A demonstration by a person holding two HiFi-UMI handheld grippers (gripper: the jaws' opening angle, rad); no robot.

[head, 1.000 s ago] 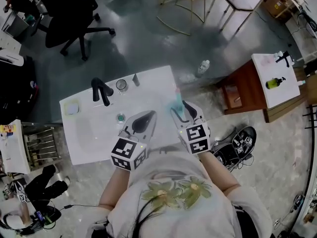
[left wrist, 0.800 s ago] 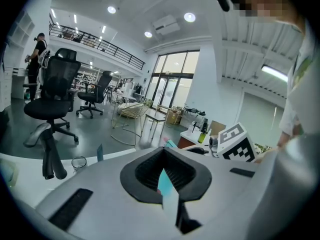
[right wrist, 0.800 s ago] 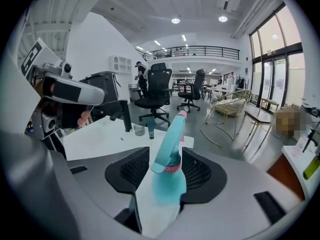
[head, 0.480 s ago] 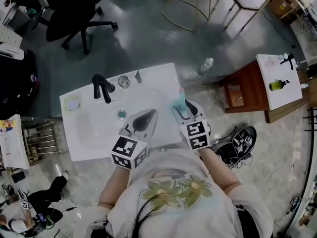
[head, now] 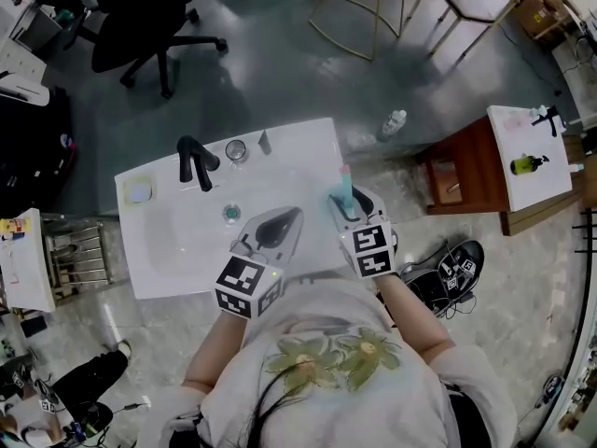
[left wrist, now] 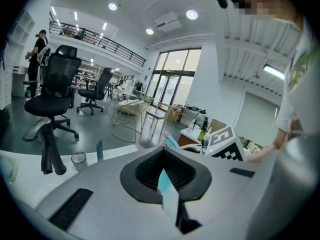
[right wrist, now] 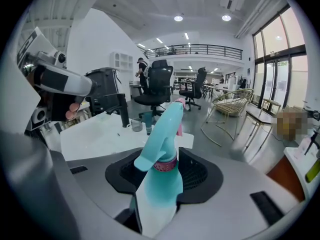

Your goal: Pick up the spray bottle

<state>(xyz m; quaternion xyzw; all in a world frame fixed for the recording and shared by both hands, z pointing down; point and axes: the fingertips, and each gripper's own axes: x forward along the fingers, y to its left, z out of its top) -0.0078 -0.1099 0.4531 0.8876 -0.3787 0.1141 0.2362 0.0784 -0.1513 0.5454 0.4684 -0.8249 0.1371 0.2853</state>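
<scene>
A teal spray bottle with a pink nozzle tip stands upright between the jaws of my right gripper, at the right end of the white sink counter. In the right gripper view the bottle fills the gap of my right gripper, which is shut on its body just below the pink collar. My left gripper hovers over the front of the basin, left of the bottle, jaws together and empty. The left gripper view shows the left gripper with only a thin slit, and the bottle's head beyond it.
On the counter's back edge are a black faucet, a glass and a small dark tube. The basin drain lies ahead of the left gripper. To the right stands a wooden side table. A clear bottle sits on the floor.
The right gripper has closed in on the spray bottle, which now stands more upright and slightly to the right. The left gripper has barely moved.
</scene>
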